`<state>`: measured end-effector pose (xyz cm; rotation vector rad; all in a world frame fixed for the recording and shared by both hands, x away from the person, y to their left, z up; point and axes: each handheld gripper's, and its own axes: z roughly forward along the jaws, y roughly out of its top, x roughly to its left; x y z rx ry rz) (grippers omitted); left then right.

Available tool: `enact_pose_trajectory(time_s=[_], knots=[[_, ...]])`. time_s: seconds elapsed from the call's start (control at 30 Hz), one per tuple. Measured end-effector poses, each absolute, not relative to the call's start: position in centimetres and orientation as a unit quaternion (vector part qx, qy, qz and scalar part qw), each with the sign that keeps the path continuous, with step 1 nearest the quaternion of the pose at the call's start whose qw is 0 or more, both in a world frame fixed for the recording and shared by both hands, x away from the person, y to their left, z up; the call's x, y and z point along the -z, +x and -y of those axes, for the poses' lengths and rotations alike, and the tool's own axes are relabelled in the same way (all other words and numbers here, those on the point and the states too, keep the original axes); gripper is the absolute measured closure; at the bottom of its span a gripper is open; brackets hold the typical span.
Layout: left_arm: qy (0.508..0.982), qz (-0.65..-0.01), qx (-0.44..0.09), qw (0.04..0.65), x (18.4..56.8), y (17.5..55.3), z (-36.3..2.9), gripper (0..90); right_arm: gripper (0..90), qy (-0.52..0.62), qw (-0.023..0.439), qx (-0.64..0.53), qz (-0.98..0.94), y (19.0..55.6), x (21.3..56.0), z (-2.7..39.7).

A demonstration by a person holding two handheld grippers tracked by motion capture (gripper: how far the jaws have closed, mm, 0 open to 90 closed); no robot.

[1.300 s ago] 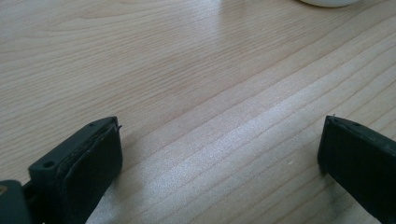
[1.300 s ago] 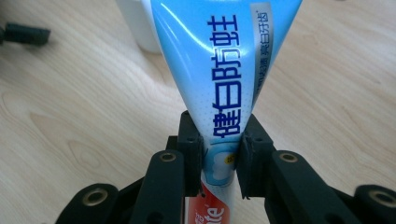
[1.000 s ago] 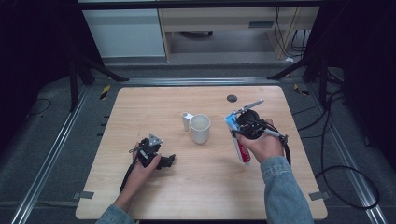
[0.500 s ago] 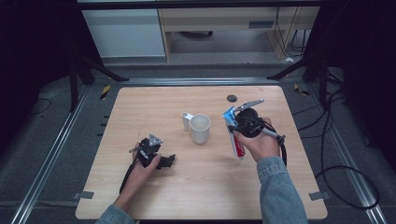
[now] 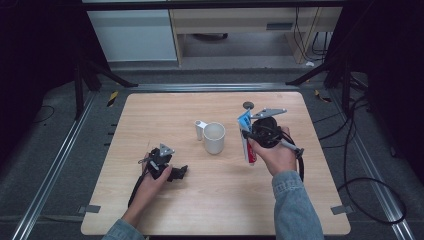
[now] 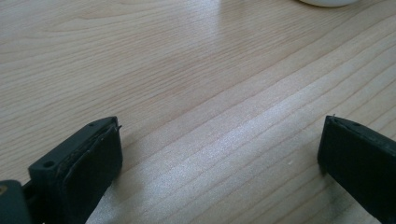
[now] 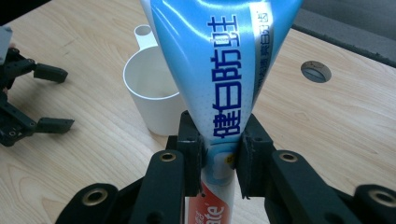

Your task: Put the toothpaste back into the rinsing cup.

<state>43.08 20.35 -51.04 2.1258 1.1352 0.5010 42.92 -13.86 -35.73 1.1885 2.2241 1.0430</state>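
Wood table (image 5: pixel 225 210) under everything. R gripper (image 5: pixel 250 134) at approx 3 o'clock of table centre, clamped on toothpaste tube (image 5: pixel 247 142); jaws pinch tube (image 7: pixel 219 70) low on body, just above red end. Tube lifted off table in high view, long axis approx 12–6 o'clock, blue flat end toward 12, red end toward 6. White cup (image 5: pixel 214 138) sits just at 9 o'clock of tube, near but not touching; in right gripper view cup (image 7: pixel 154 93) lies behind tube toward 10–11 o'clock, mouth up, looks empty. Likely next: tube to cup, so short shift toward 9 o'clock; R hand clearly nearer than L. L gripper (image 5: pixel 177 172) rests at approx 7–8 o'clock of cup, well apart, jaws spread wide, nothing between, bare wood in left gripper view (image 6: pixel 219 154). Small white upright piece (image 5: pixel 200 129) touching or just beside cup at its 10 o'clock; handle or separate item, can't tell. Dark round spot (image 5: pixel 248 105) at 12 o'clock of tube, near far edge. Tube cap end cut off by frame bottom in right gripper view; cup rim barely clipped at top of left gripper view.
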Motion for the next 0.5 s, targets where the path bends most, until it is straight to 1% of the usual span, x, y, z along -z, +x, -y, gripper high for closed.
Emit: enact_pose_trajectory(time_s=[0.5], knots=[[0.815, -0.434, -0.192, 0.333, 51.03, 43.10, -20.36, 0.0, 73.8, 0.425, 0.228, -0.414, -0.772, 42.75, 35.58, 13.70]])
